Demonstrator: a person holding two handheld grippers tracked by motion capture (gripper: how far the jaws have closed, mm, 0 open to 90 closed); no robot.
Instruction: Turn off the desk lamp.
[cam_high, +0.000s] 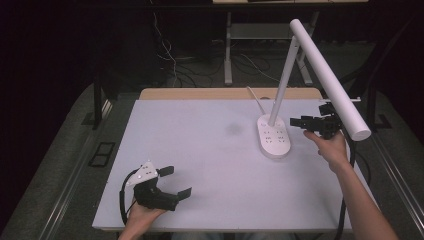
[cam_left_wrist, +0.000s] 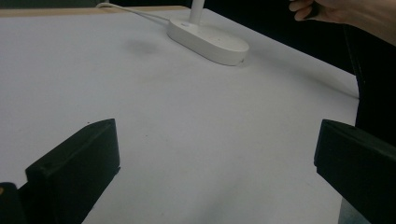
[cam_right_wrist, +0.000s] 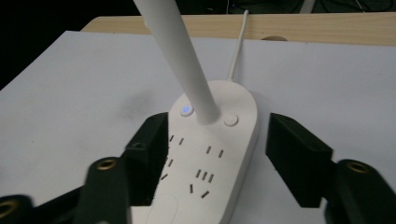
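A white desk lamp stands at the table's right. Its oval base (cam_high: 273, 136) carries socket slots, a slanted pole (cam_high: 283, 82) and a long bar head (cam_high: 327, 70). My right gripper (cam_high: 311, 116) hovers just right of the base, under the lamp head, and is open. In the right gripper view its jaws (cam_right_wrist: 219, 140) straddle the base (cam_right_wrist: 212, 186) from above without touching it; a blue-lit button (cam_right_wrist: 186, 110) sits beside the pole (cam_right_wrist: 180, 60). My left gripper (cam_high: 176, 181) rests open near the front left edge, with bare table between its jaws (cam_left_wrist: 215, 172).
The lamp's white cord (cam_high: 255, 98) runs off the back over the wooden table edge (cam_high: 200, 93). The white table cover (cam_high: 200, 145) spans the middle. Cables and a stand's legs (cam_high: 228, 55) lie on the floor behind. A hand (cam_left_wrist: 336, 11) shows beyond the base (cam_left_wrist: 210, 39).
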